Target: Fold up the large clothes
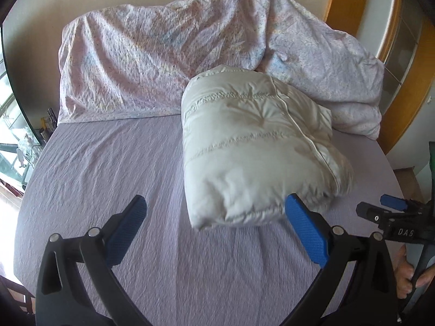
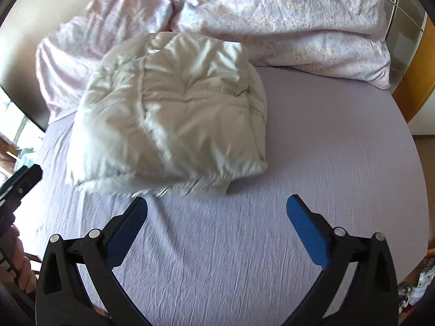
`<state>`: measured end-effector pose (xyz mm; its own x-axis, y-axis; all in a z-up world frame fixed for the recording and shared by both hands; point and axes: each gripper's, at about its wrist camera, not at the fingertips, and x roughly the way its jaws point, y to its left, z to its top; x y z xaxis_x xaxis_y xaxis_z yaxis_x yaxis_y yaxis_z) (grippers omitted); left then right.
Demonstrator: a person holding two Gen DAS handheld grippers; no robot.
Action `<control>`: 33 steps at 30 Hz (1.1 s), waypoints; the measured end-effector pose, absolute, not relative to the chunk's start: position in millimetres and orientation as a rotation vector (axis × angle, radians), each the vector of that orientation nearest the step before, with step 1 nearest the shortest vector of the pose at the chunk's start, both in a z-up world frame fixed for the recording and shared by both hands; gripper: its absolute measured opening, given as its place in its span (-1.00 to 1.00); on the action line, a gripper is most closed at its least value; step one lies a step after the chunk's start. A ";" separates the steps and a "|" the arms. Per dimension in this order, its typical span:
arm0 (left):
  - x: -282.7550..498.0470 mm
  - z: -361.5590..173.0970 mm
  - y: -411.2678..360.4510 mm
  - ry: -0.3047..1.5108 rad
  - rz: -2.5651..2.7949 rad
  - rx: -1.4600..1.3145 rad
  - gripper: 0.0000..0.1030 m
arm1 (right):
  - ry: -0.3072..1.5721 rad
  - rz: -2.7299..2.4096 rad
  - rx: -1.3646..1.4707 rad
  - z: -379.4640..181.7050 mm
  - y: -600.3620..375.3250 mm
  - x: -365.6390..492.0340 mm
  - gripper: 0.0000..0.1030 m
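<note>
**Both jaws wide apart, folded jacket lying free ahead of them**

Jaws of the left gripper (image 1: 216, 209) stand spread wide with nothing between the blue pads; only the lilac bedsheet (image 1: 108, 163) shows in the gap. Just past its right-hand fingertip lies the white puffer jacket (image 1: 252, 146), folded into a thick, quilted bundle. That fingertip overlaps the bundle's near edge in the left wrist view, but whether it touches the fabric cannot be told. The jacket reaches away from the jaws toward the patterned pillows (image 1: 152, 65) heaped at the far end of the bed, and its far end meets them.

Jaws of the right gripper (image 2: 217, 207) are likewise fully apart and hold nothing. From here the jacket sits ahead and to the left of the fingertips, its near hem just beyond the left pad, slightly blurred. To the right of the jaws the sheet is bare up to the far pillows.

Each gripper shows at the edge of the other's view: the right one at the far right of the left wrist picture, with a hand (image 1: 407, 274) gripping its handle below; the left one at the far left of the right wrist picture.
</note>
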<state>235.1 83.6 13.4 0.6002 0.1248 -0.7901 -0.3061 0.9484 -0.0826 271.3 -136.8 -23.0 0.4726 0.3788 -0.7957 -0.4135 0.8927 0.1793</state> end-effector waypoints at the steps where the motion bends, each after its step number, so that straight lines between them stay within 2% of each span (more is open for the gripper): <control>1: 229.3 12.9 81.9 0.897 0.245 -0.221 0.96 | 0.962 0.494 -0.036 -22.7 -138.1 265.1 0.97; 16: 185.8 6.1 54.6 0.909 0.237 -0.201 0.96 | 0.857 0.572 -0.049 -5.3 -140.8 210.1 0.97; 33: 183.4 8.9 52.2 0.881 0.223 -0.228 0.96 | 0.859 0.594 0.029 -9.4 -146.9 209.5 0.97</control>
